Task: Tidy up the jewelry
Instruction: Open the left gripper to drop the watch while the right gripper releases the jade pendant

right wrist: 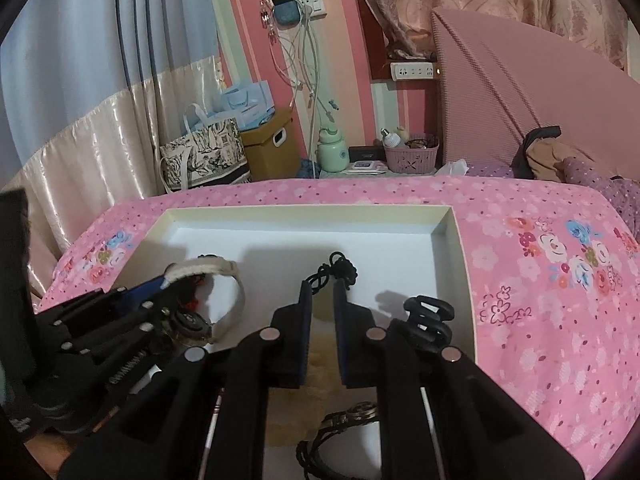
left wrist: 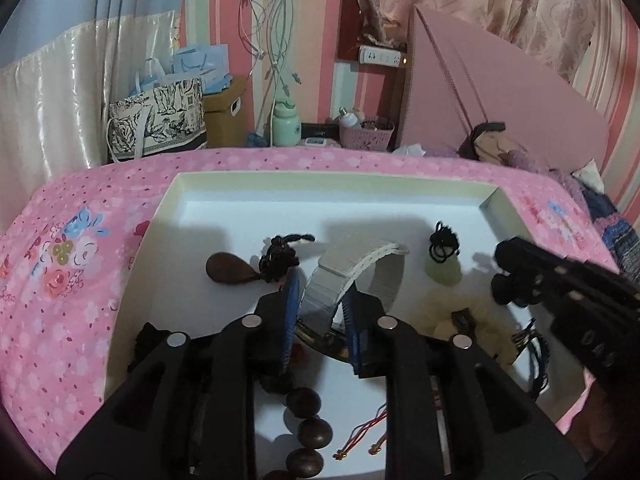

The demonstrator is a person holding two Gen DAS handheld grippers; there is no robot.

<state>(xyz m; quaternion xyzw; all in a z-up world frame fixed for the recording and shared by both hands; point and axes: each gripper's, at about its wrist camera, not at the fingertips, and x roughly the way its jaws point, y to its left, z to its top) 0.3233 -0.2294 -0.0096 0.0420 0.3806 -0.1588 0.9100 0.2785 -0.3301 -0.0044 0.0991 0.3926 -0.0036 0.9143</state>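
The left claw (left wrist: 324, 300) grips the pale grey-white segmented bracelet (left wrist: 352, 276) upright, likely to reposition it inside the shallow white cardboard tray (left wrist: 336, 182) on the pink floral bed. The right claw (right wrist: 323, 292) hangs open over a pale green pendant on black cord (left wrist: 443, 258); a brown wooden teardrop pendant (left wrist: 230, 267) lies toward the tray's left side.
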